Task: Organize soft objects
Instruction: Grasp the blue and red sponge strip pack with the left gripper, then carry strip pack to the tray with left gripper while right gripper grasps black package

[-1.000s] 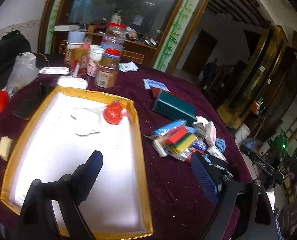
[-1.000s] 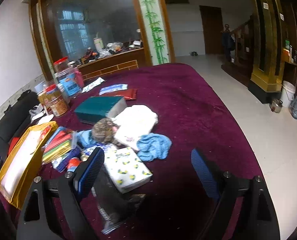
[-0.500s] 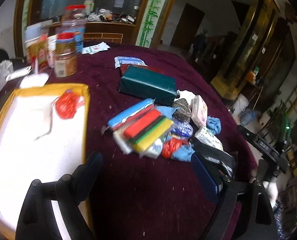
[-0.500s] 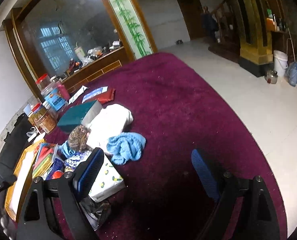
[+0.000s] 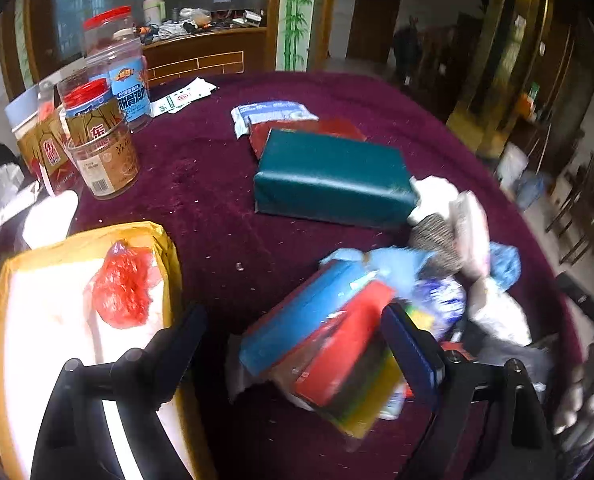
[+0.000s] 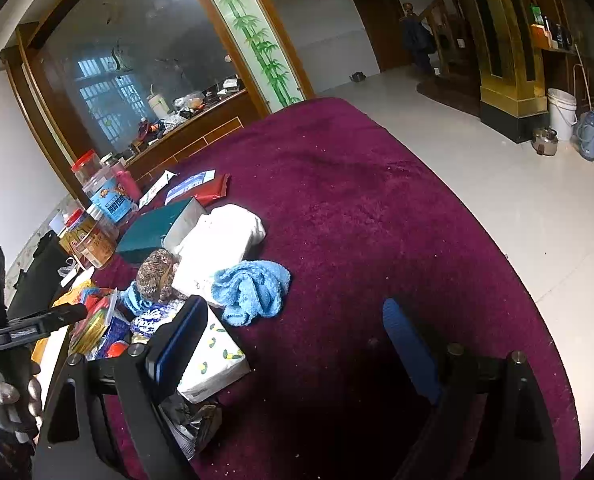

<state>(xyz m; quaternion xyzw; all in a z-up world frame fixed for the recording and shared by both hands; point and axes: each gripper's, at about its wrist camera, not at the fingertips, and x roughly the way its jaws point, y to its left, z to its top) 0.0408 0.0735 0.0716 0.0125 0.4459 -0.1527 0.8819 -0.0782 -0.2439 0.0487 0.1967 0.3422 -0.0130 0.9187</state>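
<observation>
Maroon tablecloth [image 6: 377, 216]; teal box [image 5: 333, 178]; yellow-rimmed white tray [image 5: 165, 240] holding a red plastic bag [image 5: 123, 286]; pack of blue, red, green and yellow sponges [image 5: 337, 348]; light blue towel [image 6: 253, 288]; white tissue pack [image 6: 213, 356] printed with lemons; brown speckled knit hat [image 6: 155, 270].

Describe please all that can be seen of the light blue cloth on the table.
The light blue cloth looks like knitted or terry fabric, soft and thick. It lies crumpled in a loose heap, not folded, on the purple tablecloth, at the right edge of the pile of things. Its left side touches the white folded bundle, and its lower edge lies next to the lemon-print tissue pack. No gripper touches it. In the left wrist view only a small blue part shows behind the pile.
</observation>
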